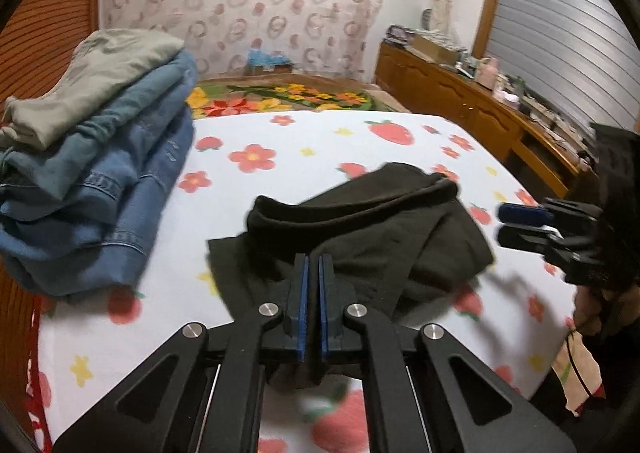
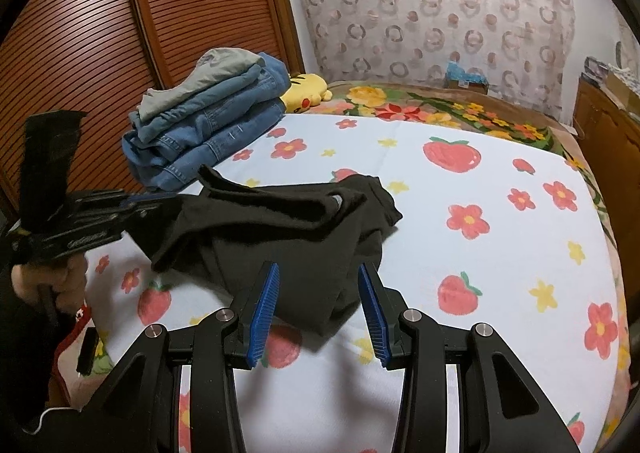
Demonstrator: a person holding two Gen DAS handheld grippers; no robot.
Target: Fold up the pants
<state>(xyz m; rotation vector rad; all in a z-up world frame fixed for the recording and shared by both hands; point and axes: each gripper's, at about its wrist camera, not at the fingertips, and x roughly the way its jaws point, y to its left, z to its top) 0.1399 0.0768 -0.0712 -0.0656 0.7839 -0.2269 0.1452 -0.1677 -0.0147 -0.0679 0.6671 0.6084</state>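
In the left wrist view, the left gripper (image 1: 313, 265) is sitting at lower centre of the frame with its blue pads nearly together, and dark cloth is showing in the narrow slot between them: it is pinching an edge of the black pants (image 1: 360, 229). From that pinch the garment is running up and to the right, toward the middle of the frame, bunched rather than flat.

In the right wrist view, the right gripper (image 2: 318, 289) is standing at lower centre with its jaws partly open. The near fold of the black pants (image 2: 288, 237) is lying between the two blue pads (whether either pad is actually pressing the cloth cannot be told, so no grip is being assumed). From here the garment's long axis is running from the centre toward the left of the frame, where the left gripper (image 2: 136, 205) is lifting one end clear of the bedsheet (image 2: 460, 253).

The governing relation: the pants are stretching between the two grippers, the left holding one end, the right poised over the other, so the right gripper is the one that most likely needs to close next.

Farther back, a stack of folded clothes (image 2: 208, 125) is resting at upper left, well apart from the pants. Beyond it a yellow plush toy (image 2: 306, 91) is lying on the bed.
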